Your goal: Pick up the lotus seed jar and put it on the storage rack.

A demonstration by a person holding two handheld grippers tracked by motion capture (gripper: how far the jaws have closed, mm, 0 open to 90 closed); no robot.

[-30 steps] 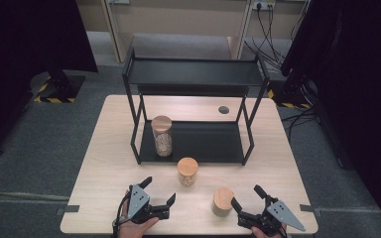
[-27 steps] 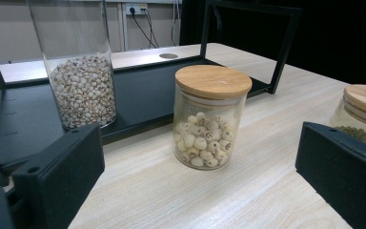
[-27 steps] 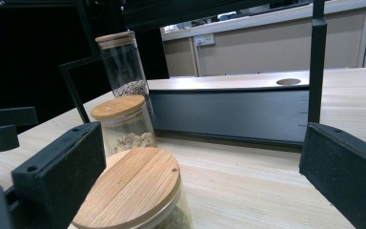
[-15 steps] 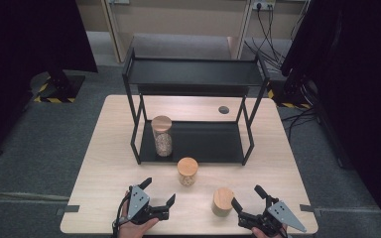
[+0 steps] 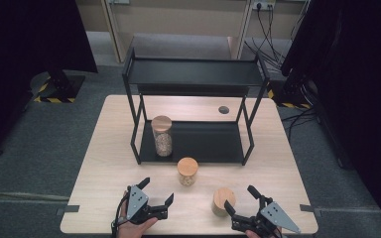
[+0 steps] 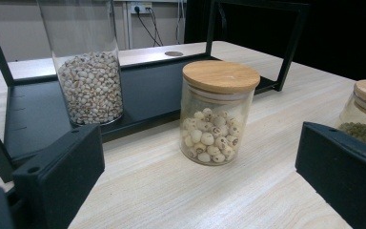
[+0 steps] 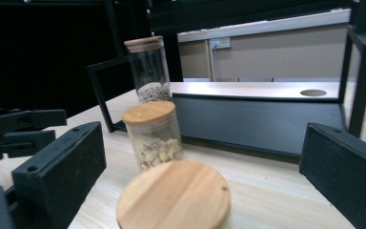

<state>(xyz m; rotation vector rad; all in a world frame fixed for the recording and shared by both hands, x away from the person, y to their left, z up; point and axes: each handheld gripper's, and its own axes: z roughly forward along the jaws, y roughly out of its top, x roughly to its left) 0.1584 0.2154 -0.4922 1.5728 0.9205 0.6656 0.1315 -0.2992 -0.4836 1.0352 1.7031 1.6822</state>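
Two jars wait on the table point(image 5: 278, 148) before the rack point(image 5: 193, 141); my right gripper point(image 5: 238, 198), jaws spread, faces the short jar point(image 5: 223, 201) to grasp it. My left gripper point(image 5: 156, 191) gapes idle toward the middle jar point(image 5: 187, 171).

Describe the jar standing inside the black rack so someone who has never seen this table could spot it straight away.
On the wooden table stands a black two-tier rack. The tall jar stands at the left end of its lower shelf, partly filled with small pale grains. The two short jars stand outside the rack, on the bare table in front.
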